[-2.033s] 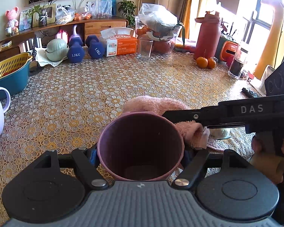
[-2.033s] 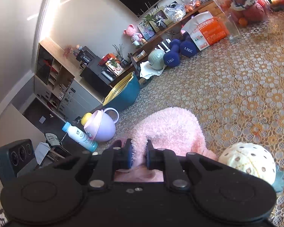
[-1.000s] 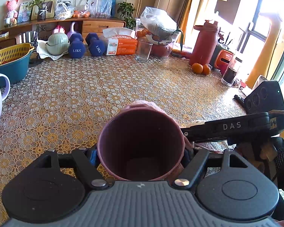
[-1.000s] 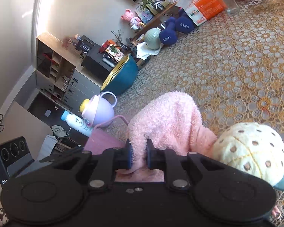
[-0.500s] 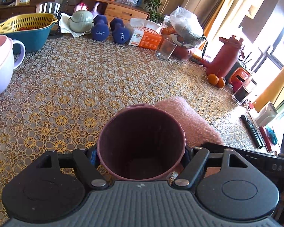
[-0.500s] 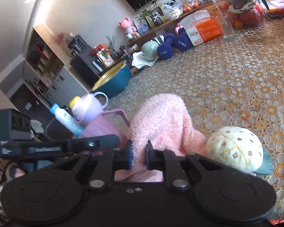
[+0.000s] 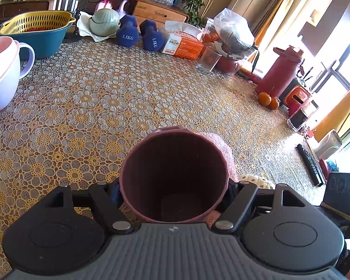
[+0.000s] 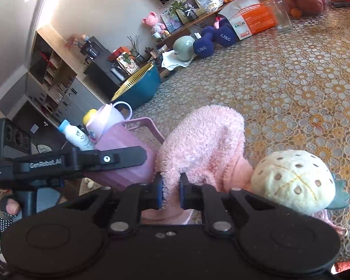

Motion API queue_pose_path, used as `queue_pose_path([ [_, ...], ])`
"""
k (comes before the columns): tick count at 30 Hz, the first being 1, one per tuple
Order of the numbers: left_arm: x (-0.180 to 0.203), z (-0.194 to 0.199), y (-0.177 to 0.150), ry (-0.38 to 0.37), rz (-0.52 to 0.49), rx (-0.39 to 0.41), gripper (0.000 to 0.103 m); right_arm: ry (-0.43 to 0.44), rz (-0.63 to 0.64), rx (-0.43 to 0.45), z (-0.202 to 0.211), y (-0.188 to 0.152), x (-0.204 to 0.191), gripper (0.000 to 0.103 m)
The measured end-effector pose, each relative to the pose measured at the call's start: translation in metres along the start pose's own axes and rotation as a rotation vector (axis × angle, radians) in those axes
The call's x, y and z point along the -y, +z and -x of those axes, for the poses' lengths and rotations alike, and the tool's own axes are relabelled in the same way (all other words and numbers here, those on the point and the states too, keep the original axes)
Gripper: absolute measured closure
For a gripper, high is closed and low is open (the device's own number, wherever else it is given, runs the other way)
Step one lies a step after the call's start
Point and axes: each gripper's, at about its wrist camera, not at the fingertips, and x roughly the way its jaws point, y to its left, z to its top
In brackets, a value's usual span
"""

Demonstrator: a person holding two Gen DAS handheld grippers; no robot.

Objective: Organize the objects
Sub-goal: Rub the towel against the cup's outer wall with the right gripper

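Observation:
My left gripper (image 7: 173, 194) is shut on a mauve plastic cup (image 7: 172, 175), mouth toward the camera, empty inside. The cup (image 8: 126, 156) also shows in the right wrist view, with its handle up, gripped by the left gripper's fingers (image 8: 119, 158). My right gripper (image 8: 171, 192) is shut on a fluffy pink towel (image 8: 205, 140), lifted in a hump just right of the cup. The towel (image 7: 219, 147) peeks out behind the cup in the left wrist view. A cream strawberry plush (image 8: 294, 179) lies against the towel on its right.
On the floral tablecloth (image 7: 105, 98): a lilac jug (image 7: 2, 74), a teal basket with yellow strainer (image 7: 35, 30), two blue dumbbells (image 7: 137, 35), a tissue box (image 7: 182, 43), a glass (image 7: 208, 59), a red flask (image 7: 280, 72), oranges (image 7: 268, 100), a remote (image 7: 311, 163).
The left gripper with the cup has tilted and moved closer beside the towel. The right gripper still holds the towel raised, next to the cup now.

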Motion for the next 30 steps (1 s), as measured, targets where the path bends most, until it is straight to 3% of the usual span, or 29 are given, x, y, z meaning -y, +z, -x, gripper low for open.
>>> queue_pose_path([
  [3,-0.001,0.0,0.0,0.0,0.012,-0.004,0.027,-0.102,0.067,-0.027,-0.005,-0.007,0.001,0.09],
  [6,-0.002,-0.001,0.003,0.006,0.037,-0.012,0.027,-0.121,0.081,-0.005,0.003,-0.011,-0.001,0.09],
  [8,-0.002,-0.002,0.005,0.013,0.044,-0.016,0.027,-0.1,0.068,0.028,0.013,-0.011,-0.006,0.091],
  [11,-0.001,-0.004,0.006,0.025,0.052,-0.021,0.027,0.003,0.026,0.073,0.028,-0.006,-0.019,0.091],
  [16,-0.003,-0.005,0.009,0.035,0.086,-0.029,0.027,0.089,0.001,0.076,0.024,-0.001,-0.037,0.091],
  [30,0.006,-0.003,0.003,0.064,0.012,-0.027,0.027,-0.073,0.05,0.026,-0.004,-0.009,-0.014,0.091],
])
